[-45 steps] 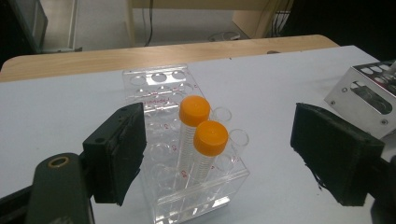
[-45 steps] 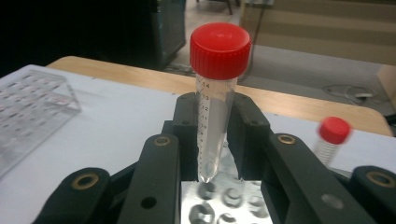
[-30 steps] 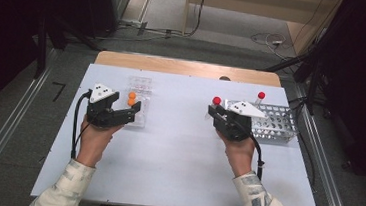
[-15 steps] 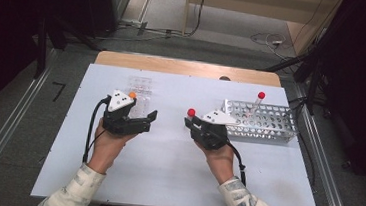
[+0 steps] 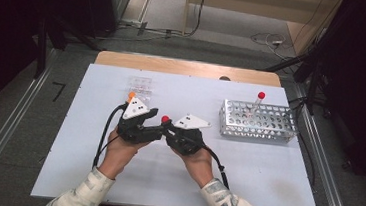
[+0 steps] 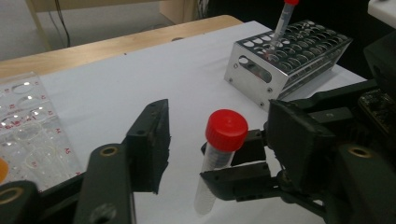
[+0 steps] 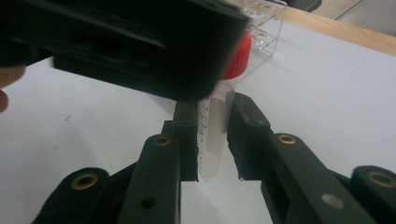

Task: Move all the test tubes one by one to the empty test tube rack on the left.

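Observation:
A clear tube with a red cap (image 5: 165,119) stands upright at the middle of the white table (image 5: 264,180). My right gripper (image 7: 212,140) is shut on the tube's (image 7: 215,126) lower body, its pads pressing both sides. My left gripper (image 6: 218,116) faces it from the left, and its jaws have just been closing. The tube (image 6: 219,158) stands between them near the cap, with a gap showing on each side. In the high view the left gripper (image 5: 155,124) and right gripper (image 5: 168,128) meet tip to tip.
A metal tube rack (image 5: 257,120) stands at the right with another red-capped tube (image 5: 257,102) in it. A clear plastic well tray (image 5: 140,85) lies behind the left hand, and an orange cap (image 5: 131,97) sits by it. A wooden board (image 5: 189,67) borders the far edge.
Both hands have come together at the table's middle: the right one moved left from the rack with the tube, the left one moved right. The left jaws have narrowed around the tube.

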### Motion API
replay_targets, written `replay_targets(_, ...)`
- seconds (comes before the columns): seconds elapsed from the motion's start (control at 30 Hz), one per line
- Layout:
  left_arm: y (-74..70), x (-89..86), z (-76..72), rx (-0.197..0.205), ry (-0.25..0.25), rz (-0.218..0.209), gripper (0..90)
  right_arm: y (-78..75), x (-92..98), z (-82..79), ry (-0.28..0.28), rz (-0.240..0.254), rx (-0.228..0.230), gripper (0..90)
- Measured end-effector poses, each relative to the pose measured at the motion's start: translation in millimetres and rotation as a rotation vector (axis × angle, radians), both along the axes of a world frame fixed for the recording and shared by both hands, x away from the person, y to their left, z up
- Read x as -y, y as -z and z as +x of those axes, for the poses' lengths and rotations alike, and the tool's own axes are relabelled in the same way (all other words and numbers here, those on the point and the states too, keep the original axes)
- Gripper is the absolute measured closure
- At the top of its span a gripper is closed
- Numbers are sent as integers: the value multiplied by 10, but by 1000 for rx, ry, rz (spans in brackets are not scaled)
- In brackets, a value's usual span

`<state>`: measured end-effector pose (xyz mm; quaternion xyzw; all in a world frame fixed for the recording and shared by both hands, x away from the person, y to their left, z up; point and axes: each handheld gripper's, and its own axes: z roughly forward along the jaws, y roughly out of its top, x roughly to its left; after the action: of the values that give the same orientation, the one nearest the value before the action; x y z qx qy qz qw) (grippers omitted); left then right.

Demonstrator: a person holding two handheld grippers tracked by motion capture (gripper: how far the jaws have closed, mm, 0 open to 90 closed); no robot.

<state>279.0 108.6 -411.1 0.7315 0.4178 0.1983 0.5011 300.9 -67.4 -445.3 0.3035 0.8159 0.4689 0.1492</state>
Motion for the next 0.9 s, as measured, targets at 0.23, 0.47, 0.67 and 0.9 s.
replay_targets(0.23, 28, -20, 8, -5, 17, 10, 614, -8, -47, -14, -10, -2, 4, 713)
replay_targets(0.47, 41, 0, 9, -5, 27, 25, 686, -20, -33, -16, -10, -4, 6, 713)
replay_targets(0.67, 12, -45, 5, -3, 21, 13, 695, -42, -6, -16, -24, 1, 1, 522)
replay_targets(0.9, -79, -274, -13, -6, -20, -7, 695, -105, 194, 1, 3, 5, -3, 338)
